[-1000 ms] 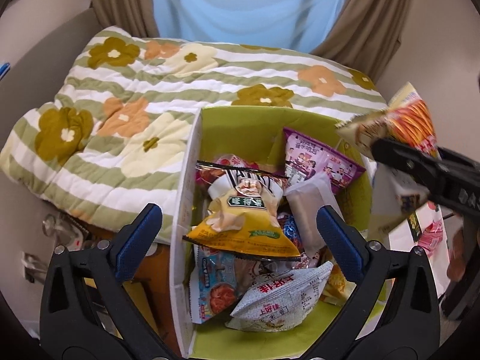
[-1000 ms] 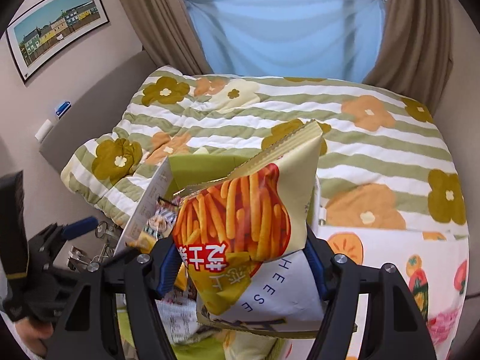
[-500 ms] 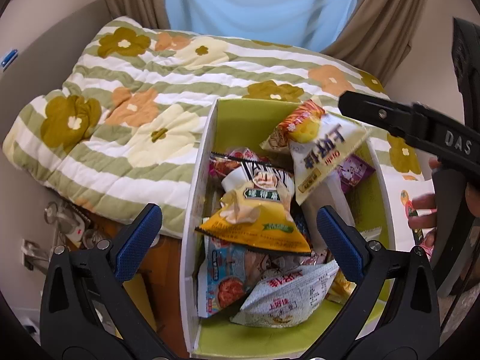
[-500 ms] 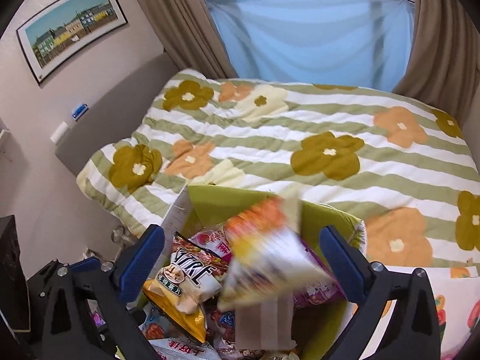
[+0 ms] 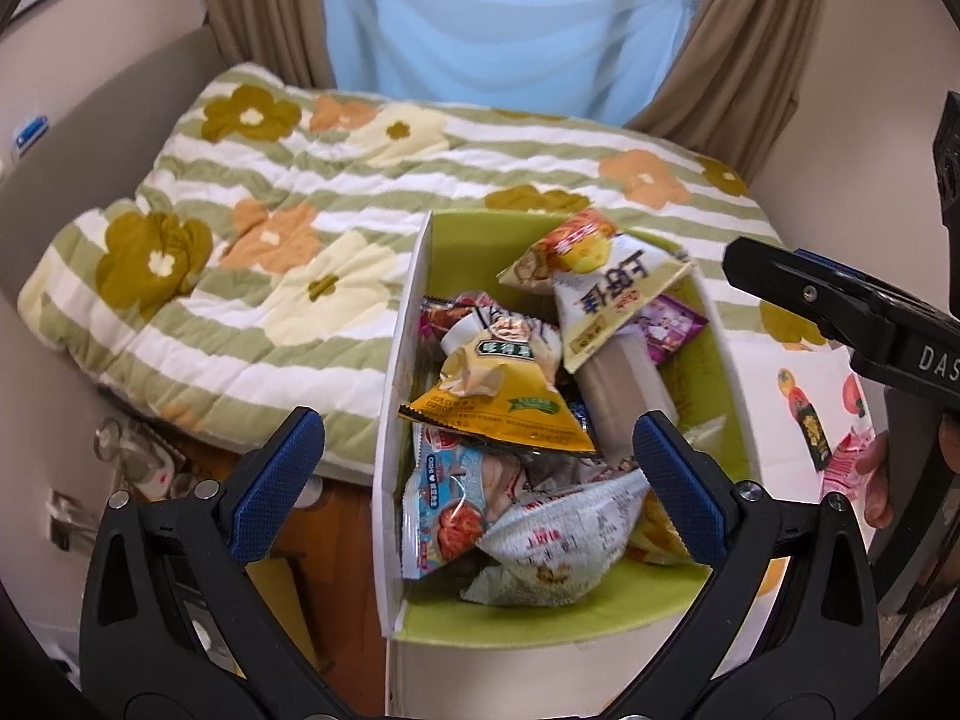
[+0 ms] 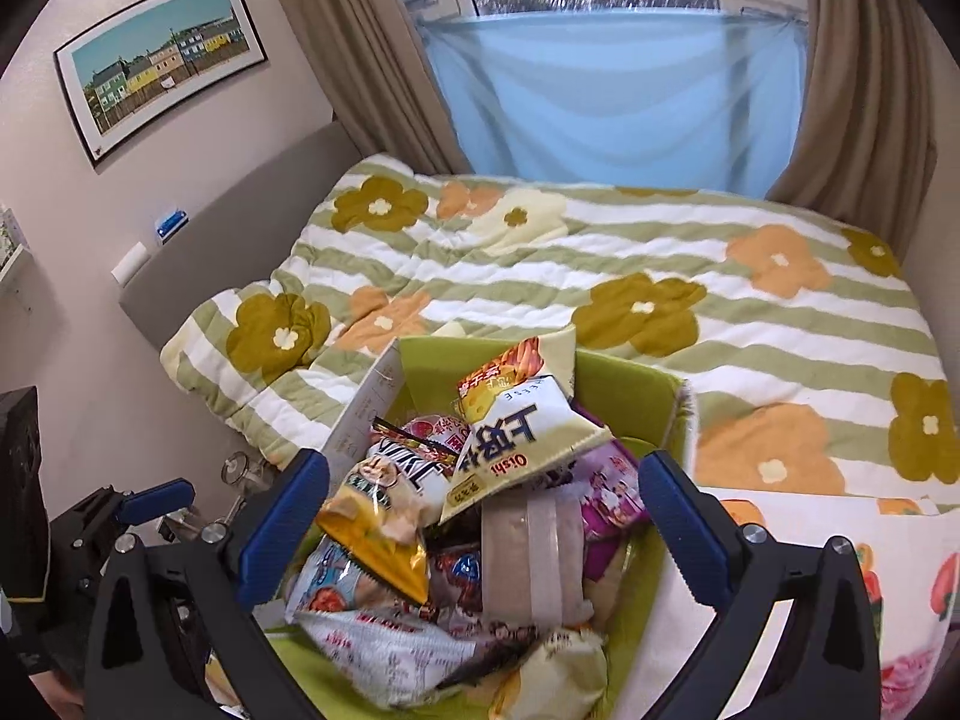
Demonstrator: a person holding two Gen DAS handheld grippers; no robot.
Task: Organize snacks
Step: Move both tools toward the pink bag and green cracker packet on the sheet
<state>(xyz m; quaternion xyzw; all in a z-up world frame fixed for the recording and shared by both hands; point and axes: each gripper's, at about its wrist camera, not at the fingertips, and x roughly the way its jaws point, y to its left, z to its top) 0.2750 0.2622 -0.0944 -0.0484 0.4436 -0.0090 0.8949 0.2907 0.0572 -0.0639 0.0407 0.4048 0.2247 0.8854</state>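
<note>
Your left gripper (image 5: 478,456) spread wide and empty above the green box (image 5: 729,360), yellow chip bag (image 5: 498,396) between its fingers in view, cheese snack bag (image 6: 516,438) lying atop the pile inside, your right gripper (image 6: 483,516) released, jaws fully apart, flowered quilt (image 6: 630,300) beyond.

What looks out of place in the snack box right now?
The cheese stick bag lies tilted atop the pile in the green box, its top corner poking above the far rim. The other packets are heaped unsorted. Nothing looks spilled or torn.
</note>
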